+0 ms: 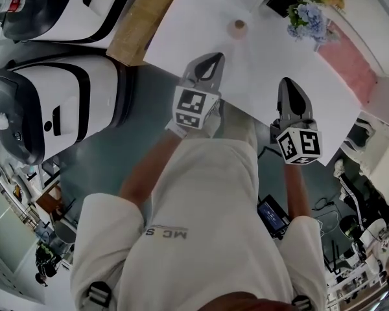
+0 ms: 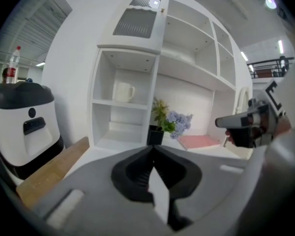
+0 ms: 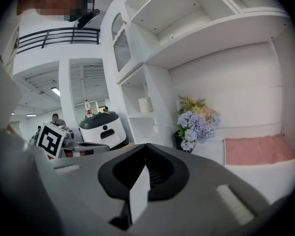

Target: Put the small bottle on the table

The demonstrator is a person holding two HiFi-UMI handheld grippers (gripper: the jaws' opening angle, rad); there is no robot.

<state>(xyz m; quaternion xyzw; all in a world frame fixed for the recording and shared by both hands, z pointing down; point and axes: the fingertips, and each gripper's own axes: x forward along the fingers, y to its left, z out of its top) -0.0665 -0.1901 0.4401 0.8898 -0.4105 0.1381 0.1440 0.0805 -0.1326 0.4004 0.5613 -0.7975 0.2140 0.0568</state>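
Small bottle [image 1: 238,28] is seen on the white table [image 1: 194,24], upper centre, while left gripper [image 1: 214,58] and right gripper [image 1: 289,84] are held clenched, empty.

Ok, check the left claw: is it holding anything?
No, the left claw is shut, with nothing between its jaws.
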